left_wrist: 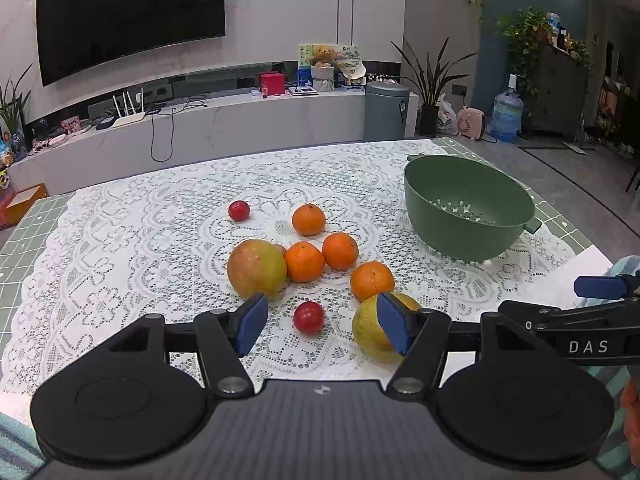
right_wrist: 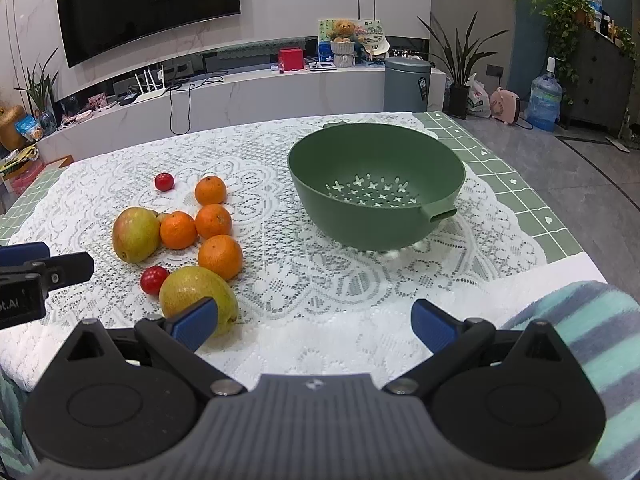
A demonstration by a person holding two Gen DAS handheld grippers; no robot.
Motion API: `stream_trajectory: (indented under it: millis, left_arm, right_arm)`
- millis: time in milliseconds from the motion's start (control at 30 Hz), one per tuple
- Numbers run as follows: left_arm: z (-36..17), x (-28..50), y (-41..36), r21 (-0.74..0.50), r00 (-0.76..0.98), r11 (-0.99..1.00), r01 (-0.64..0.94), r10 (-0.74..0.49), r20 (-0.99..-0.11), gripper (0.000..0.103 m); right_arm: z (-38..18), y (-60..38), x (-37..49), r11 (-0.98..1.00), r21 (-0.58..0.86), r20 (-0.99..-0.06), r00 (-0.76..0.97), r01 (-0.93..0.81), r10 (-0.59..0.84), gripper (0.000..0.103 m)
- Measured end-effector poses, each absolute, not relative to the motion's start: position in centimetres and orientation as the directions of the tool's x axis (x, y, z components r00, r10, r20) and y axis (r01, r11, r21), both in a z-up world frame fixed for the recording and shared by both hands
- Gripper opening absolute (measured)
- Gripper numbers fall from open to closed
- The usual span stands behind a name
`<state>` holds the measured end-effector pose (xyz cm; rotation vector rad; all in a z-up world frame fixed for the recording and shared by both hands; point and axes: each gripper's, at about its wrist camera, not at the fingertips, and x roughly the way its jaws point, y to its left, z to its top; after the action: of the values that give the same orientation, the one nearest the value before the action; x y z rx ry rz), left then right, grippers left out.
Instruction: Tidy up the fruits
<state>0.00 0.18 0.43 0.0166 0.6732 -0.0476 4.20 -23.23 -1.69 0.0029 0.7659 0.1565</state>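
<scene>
1. My left gripper (left_wrist: 322,322) hangs with its jaws apart and nothing gripped; a small red fruit (left_wrist: 308,317) lies on the lace cloth (left_wrist: 120,248) between its fingers.
2. The mangoes and oranges (left_wrist: 308,219) cluster left of centre.
3. My right gripper (right_wrist: 314,322) stands wide, empty.
4. The green colander (right_wrist: 376,184) sits empty on the right.

A dark television (left_wrist: 128,16) hangs above a teddy bear (left_wrist: 322,56).
</scene>
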Motion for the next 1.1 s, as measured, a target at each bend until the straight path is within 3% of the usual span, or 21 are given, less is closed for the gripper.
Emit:
stream_trajectory:
  millis: [1100]
  left_arm:
    - [0.44,-0.06,0.38,-0.003,0.777,0.999,0.036,-0.03,-0.629,0.074]
  right_arm:
    - [-1.88,-23.16,4.3,0.989,0.055,-0.698,0.703,-0.139,0.138,0.099]
